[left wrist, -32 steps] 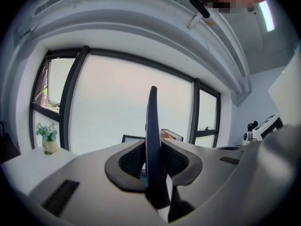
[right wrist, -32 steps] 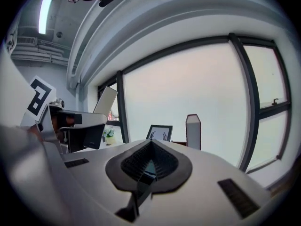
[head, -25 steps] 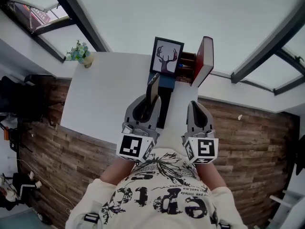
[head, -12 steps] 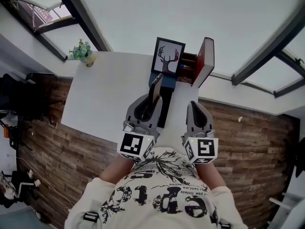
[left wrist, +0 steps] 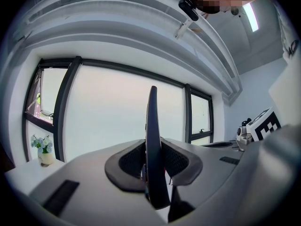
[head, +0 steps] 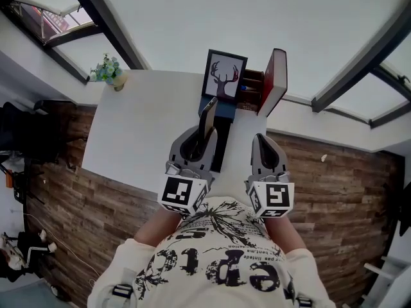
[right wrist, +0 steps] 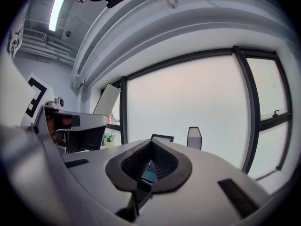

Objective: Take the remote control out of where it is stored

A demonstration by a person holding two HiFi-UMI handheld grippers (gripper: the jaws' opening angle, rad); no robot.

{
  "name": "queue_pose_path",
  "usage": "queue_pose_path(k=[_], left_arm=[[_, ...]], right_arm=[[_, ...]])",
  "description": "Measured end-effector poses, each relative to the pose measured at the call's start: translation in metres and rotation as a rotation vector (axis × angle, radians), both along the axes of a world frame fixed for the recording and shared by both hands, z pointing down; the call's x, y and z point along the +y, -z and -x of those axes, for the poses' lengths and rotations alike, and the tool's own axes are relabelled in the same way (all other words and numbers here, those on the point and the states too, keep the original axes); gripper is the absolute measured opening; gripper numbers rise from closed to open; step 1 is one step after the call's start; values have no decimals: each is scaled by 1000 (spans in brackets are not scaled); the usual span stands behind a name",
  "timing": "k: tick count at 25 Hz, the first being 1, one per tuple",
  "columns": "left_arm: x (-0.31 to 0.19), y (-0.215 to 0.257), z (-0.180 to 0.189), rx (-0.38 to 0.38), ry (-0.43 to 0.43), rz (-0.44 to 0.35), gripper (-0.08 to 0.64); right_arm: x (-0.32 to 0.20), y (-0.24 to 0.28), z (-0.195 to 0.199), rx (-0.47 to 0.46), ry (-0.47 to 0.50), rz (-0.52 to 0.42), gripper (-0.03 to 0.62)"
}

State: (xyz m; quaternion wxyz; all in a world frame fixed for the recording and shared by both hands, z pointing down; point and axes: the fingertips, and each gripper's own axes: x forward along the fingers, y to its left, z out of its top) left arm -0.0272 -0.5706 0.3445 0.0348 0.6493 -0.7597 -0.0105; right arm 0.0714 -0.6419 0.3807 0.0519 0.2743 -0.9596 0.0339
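Left gripper (left wrist: 153,163) clamps the remote control (left wrist: 153,135) upright and edge-on, clear of the open box (head: 252,88) on the table (head: 138,130). Removal appears complete. Right gripper (right wrist: 150,163) is closed on nothing, idle alongside.

Head cam: overhead, steeply down, near left gripper (head: 202,133) & right gripper (head: 264,140), white tabletop (head: 141,133) beyond. Gripper cams: low behind own jaws, level, twd windows (left wrist: 117,117). Shared w/ head: potted flowers (head: 110,72) (all three), deer picture (head: 225,76) (right cam).
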Motion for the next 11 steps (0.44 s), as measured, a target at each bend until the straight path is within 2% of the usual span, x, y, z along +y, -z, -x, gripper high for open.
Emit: queue_pose_path(k=[11], left_arm=[[-5,-9,5,16,3,20,95]], right_arm=[[-6,-7,4,8,-5,9,2]])
